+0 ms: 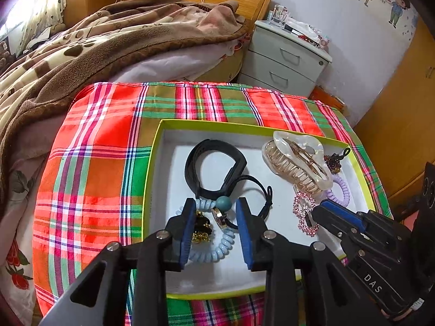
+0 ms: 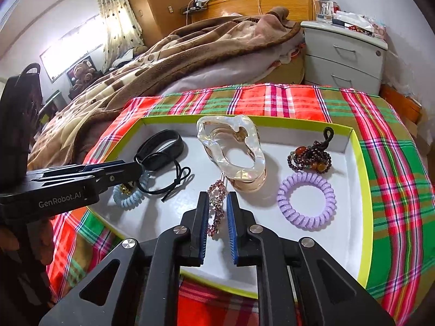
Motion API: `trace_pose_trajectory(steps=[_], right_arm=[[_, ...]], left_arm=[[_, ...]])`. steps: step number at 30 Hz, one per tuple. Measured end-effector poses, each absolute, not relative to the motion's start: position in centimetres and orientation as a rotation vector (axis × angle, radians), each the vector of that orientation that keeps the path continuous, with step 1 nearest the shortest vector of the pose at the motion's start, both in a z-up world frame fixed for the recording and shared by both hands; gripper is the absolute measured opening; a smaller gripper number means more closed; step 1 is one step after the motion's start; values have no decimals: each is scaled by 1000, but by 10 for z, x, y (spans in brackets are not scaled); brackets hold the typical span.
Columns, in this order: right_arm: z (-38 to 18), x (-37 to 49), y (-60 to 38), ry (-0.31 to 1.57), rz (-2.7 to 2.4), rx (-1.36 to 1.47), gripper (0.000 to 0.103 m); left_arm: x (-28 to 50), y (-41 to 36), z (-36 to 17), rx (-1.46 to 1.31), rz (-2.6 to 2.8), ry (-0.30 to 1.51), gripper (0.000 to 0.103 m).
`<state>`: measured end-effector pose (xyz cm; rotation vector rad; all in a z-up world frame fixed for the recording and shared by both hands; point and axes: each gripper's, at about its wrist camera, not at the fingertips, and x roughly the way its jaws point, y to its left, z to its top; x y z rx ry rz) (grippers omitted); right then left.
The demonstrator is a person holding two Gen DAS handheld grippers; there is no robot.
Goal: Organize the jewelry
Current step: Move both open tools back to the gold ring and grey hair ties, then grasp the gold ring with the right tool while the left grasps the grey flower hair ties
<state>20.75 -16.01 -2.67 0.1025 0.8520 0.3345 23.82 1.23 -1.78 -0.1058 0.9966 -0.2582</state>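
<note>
While spread wide over the near left of the tray [image 1: 155, 163], left gripper [image 1: 216, 203] straddling a light blue coil hair tie [image 1: 217, 250], fingers [image 1: 187, 228] either side, nothing gripped. Between those fingers also a black and gold hair ornament [image 1: 202, 229], a teal bead [image 1: 223, 203] and a small round metal piece, kind not clear. Just beyond, toward the far left of the tray, a black wristband [image 1: 214, 163], with a thin black elastic tie [image 1: 258, 193] looping out to its right.

Right gripper [image 2: 217, 198] at the near middle, fingers [image 2: 202, 217] narrowed to a slim gap around a pink rhinestone hair clip [image 2: 216, 209]; whether the pads actually touch it, cannot tell. Immediately behind the clip, a large translucent claw clip [image 2: 231, 146] lying across the tray's middle. To the right, a purple coil hair tie [image 2: 305, 199] flat on the white floor, and further back in the far right corner, a dark red bead bracelet [image 2: 310, 157] with a black cord loop.

Tray yellow-green at the rim, resting on a red and green plaid cloth [image 2: 299, 100]. Beyond, a bed under a brown blanket [image 2: 190, 46], and at far right a pale two-drawer nightstand [image 2: 345, 54].
</note>
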Motion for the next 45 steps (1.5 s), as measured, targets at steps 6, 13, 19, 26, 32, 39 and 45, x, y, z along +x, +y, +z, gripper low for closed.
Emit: trace_pose_trajectory(steps=[6,13,19,26,32,39,45], right_arm=[[-20,200,-158,835,340,102,29],[-10,180,-157,801,335,95,30],[-1,160,-156,771,327,85,30],[4,132,-163,755,290,89,30],[-7,108,-178,791,216,113,30],[-27,91,-181,852,192,107,38],[-39,92,-175,893,192,91,38]], left_arm=[[234,14,-13,-103,-255,989,38],[213,19,-1,-84,-229,945,41],[192,28,7,-95,-221,920,41],[164,33,7,-88,-206,903,41],[132,44,0,-71,-171,887,41],[110,51,-9,-92,-207,905,41],[99,50,-16,-96,-229,921,41]])
